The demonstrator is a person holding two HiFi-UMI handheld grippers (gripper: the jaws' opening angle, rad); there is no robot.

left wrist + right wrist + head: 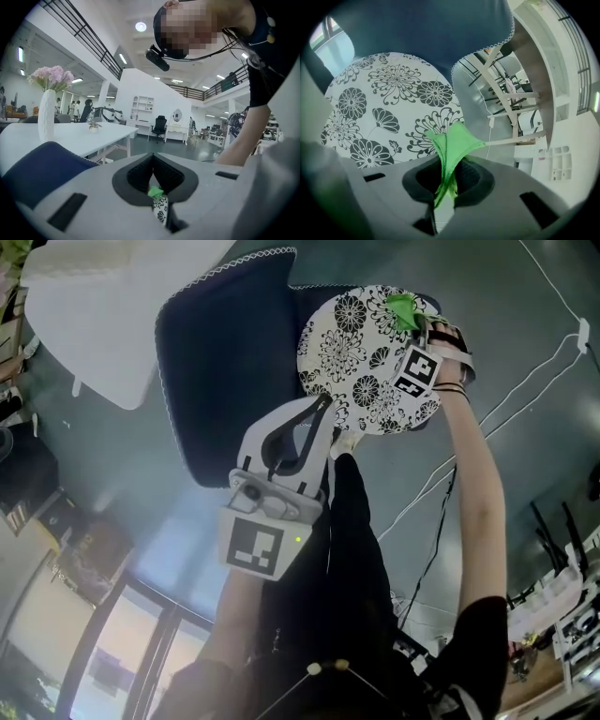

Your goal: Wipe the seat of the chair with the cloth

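The chair's round seat (361, 357) has a white cover with black flowers. In the head view my right gripper (419, 329) is at the seat's far right edge, shut on a green cloth (403, 310). The right gripper view shows the cloth (452, 145) folded and pinched between the jaws of the right gripper (449, 165), fanning out over the flowered seat (379, 103). My left gripper (326, 401) is held just off the seat's near left edge, shut on nothing. In its own view the left gripper (153, 161) has its pads touching, and the cloth (155, 191) and seat (160, 208) show below them.
A navy upholstered chair (230, 362) stands left of the seat, close against it. A white table (112, 315) is at the upper left, with a vase of pink flowers (47, 112) on it. White cables (525, 381) run over the grey floor to the right.
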